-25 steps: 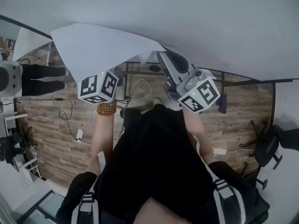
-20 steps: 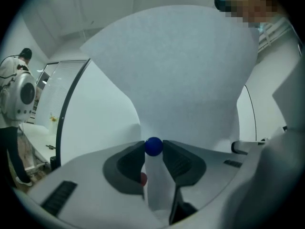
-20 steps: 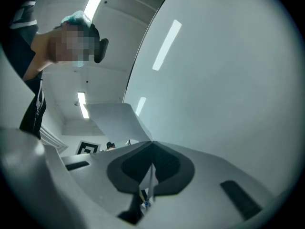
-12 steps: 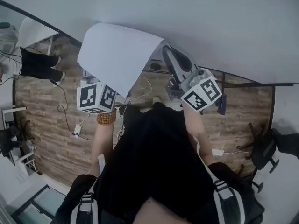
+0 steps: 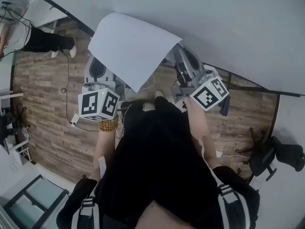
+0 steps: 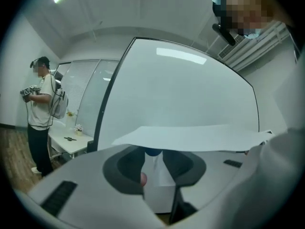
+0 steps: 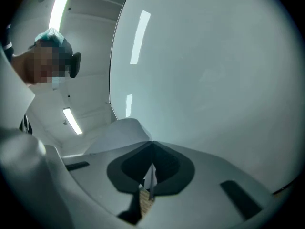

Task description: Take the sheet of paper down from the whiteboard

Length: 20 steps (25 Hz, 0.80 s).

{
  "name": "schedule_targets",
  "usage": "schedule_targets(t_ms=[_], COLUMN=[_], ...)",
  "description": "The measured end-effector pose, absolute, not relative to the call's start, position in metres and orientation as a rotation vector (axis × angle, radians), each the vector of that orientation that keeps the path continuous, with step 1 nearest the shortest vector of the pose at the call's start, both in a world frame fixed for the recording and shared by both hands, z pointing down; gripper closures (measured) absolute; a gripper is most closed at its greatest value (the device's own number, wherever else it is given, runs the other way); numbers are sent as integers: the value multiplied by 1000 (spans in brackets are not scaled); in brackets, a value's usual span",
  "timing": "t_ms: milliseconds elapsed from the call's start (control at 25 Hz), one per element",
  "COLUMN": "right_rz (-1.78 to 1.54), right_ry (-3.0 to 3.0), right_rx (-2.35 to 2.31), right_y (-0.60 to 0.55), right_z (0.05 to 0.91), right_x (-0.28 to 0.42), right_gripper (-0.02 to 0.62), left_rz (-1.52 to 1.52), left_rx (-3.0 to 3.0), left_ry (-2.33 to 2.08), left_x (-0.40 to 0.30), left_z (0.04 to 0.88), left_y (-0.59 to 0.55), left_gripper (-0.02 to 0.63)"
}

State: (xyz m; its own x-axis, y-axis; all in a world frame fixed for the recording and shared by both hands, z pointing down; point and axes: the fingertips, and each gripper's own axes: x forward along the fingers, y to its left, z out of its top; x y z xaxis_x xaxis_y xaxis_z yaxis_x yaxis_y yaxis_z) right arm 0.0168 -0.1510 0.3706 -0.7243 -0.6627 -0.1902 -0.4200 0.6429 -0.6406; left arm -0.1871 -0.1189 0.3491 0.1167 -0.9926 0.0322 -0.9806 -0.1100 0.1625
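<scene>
The white sheet of paper (image 5: 133,46) is off the whiteboard (image 5: 224,18) and hangs curled in the air between the two grippers. My right gripper (image 5: 178,51) is shut on its right edge. In the right gripper view the thin edge runs between the closed fingertips of the right gripper (image 7: 150,178), and the rest of the sheet (image 7: 116,135) bends away to the left. My left gripper (image 5: 96,65) sits lower left, half under the sheet. In the left gripper view a small blue round magnet (image 6: 151,151) fills the gap at the tips of the left gripper (image 6: 152,153), under the sheet (image 6: 190,136).
A person (image 5: 28,32) stands at the far left by a white desk (image 6: 71,140). Cables (image 5: 71,120) trail over the wooden floor. A black office chair (image 5: 281,154) stands at the right. The whiteboard's dark frame (image 6: 107,104) runs close in front.
The sheet has swung from spreading leftward to hanging between the grippers. The left gripper has drawn back from the board toward the body. The right gripper has sunk a little and rolled.
</scene>
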Motion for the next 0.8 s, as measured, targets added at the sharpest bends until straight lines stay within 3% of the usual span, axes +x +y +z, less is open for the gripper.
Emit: schedule_targets(t_ms=[800], right_rz=[-706], right_ry=[2476], right_rx=[-1093], right_y=[-135], right_z=[356], right_x=[-33], right_gripper=[600], left_rz=[-212], left_rx=[2160], left_ry=[-2074], left_x=[-302], left_z=[327], left_y=[-59], left_gripper=[482])
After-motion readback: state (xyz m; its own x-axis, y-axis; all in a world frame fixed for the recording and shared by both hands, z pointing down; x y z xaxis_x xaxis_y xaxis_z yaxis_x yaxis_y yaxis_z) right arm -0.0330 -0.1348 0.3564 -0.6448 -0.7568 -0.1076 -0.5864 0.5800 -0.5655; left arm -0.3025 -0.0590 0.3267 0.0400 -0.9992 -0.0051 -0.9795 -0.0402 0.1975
